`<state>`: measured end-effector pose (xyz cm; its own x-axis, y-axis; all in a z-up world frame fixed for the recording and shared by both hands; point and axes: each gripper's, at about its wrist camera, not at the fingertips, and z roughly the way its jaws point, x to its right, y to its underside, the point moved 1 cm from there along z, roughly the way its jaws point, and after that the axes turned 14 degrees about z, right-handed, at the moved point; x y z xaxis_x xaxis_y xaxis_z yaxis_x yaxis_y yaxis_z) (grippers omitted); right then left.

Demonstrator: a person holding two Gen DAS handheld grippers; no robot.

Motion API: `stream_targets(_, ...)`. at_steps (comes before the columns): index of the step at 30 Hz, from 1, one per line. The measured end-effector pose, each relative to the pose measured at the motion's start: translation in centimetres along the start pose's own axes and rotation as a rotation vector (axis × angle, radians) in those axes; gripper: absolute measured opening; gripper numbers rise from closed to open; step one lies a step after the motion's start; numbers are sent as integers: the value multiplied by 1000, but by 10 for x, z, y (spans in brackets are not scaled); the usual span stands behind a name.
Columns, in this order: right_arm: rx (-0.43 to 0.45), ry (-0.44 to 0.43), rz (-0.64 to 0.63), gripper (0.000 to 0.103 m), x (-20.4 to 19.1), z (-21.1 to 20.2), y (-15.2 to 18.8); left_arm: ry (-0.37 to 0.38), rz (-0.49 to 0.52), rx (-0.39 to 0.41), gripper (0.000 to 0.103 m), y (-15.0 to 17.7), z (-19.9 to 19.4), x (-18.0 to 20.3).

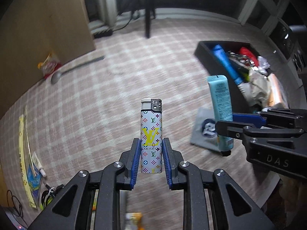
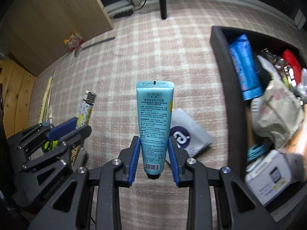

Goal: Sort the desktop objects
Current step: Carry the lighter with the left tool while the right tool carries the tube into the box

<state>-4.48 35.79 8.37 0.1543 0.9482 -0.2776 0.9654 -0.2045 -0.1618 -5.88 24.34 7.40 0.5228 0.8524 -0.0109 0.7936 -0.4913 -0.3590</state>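
My left gripper (image 1: 150, 145) is shut on a white patterned lighter (image 1: 151, 132) and holds it upright above the pink checked cloth (image 1: 115, 88). My right gripper (image 2: 154, 143) is shut on a teal hand cream tube (image 2: 154, 118), cap end down. In the left wrist view the tube (image 1: 220, 105) and right gripper (image 1: 226, 126) are at the right. In the right wrist view the lighter (image 2: 85, 111) and left gripper (image 2: 76, 124) are at the left. A black bin (image 2: 220, 72) at the right holds a blue tube (image 2: 243, 67) and several other items.
A grey-white sachet (image 2: 190, 136) lies on the cloth under the tube. A spoon (image 1: 74, 69) and a snack packet (image 1: 49, 65) lie far left by a cardboard box (image 1: 38, 28). Yellow packets (image 1: 25, 153) and cables (image 1: 46, 195) lie at the left edge.
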Motion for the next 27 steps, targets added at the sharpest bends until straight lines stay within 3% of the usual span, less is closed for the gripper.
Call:
stream_targets(10, 104, -14, 49, 29, 59, -69, -24, 40, 102, 66, 22, -49, -24, 77)
stream_targets(19, 159, 22, 149, 29, 156, -123, -28, 87, 200, 93, 22, -94, -25, 159)
stream_targets(27, 173, 79, 248, 29, 245, -145, -22, 102, 259, 92, 22, -129, -10, 217)
